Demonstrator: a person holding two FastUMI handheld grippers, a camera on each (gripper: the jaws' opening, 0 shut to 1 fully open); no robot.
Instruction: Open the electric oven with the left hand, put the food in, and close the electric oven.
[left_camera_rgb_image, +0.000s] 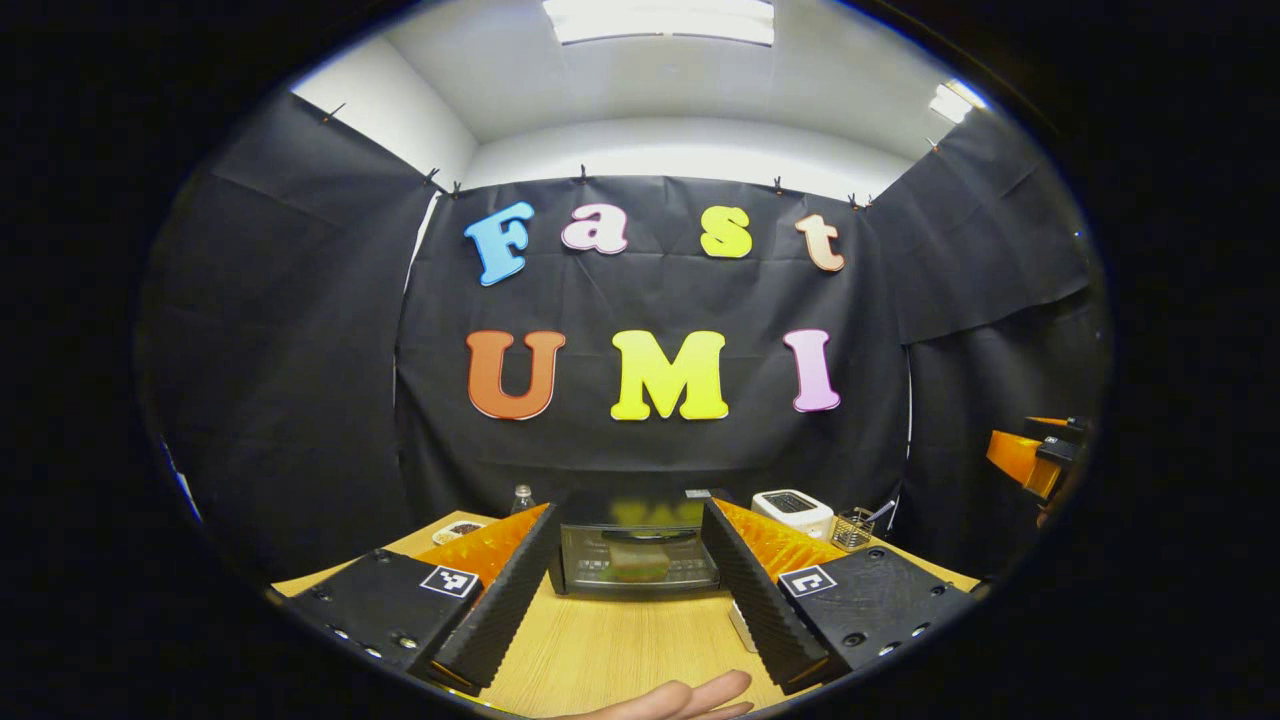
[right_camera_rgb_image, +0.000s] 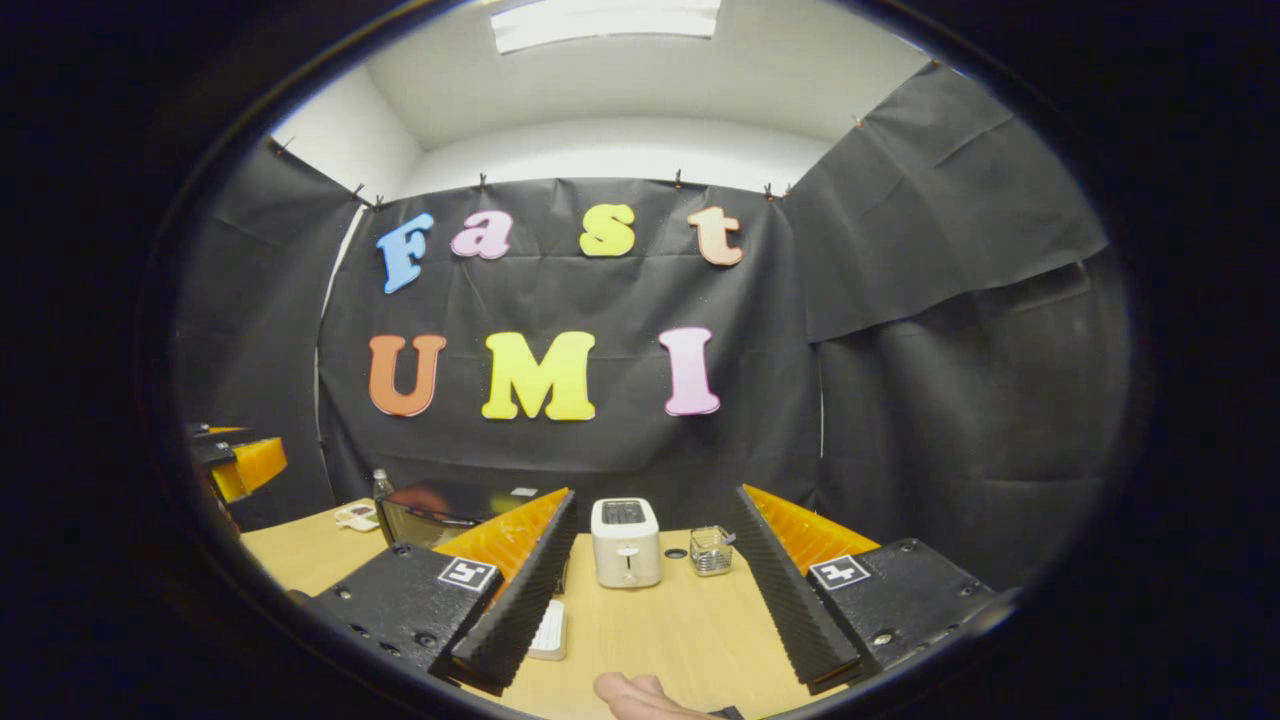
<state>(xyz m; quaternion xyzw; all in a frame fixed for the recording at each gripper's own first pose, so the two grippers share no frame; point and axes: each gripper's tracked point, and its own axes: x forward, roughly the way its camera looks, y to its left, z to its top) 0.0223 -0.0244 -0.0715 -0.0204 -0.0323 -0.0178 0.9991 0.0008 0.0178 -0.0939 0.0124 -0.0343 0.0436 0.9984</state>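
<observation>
In the left gripper view the electric oven (left_camera_rgb_image: 638, 545) sits low in the centre of the frame, at the far side of the wooden table (left_camera_rgb_image: 610, 640), framed between the fingers of the left gripper (left_camera_rgb_image: 624, 590), which stand wide apart and hold nothing. It is a boxy dark cabinet with a glass door, still closed, and a curved bar handle (left_camera_rgb_image: 640, 536) runs across the top of that door. Something pale shows dimly behind the glass, though I cannot tell what. I judge the body rigid and fairly heavy, so it should stay put, while the door probably hinges at the bottom; the bar is the place to take hold, and its smooth finish may slip. In the right gripper view the right gripper (right_camera_rgb_image: 650, 600) is likewise spread open and empty, aimed at a white toaster (right_camera_rgb_image: 626, 541) with a small clear container (right_camera_rgb_image: 710, 550) just beside it. The oven appears at lower left there.
</observation>
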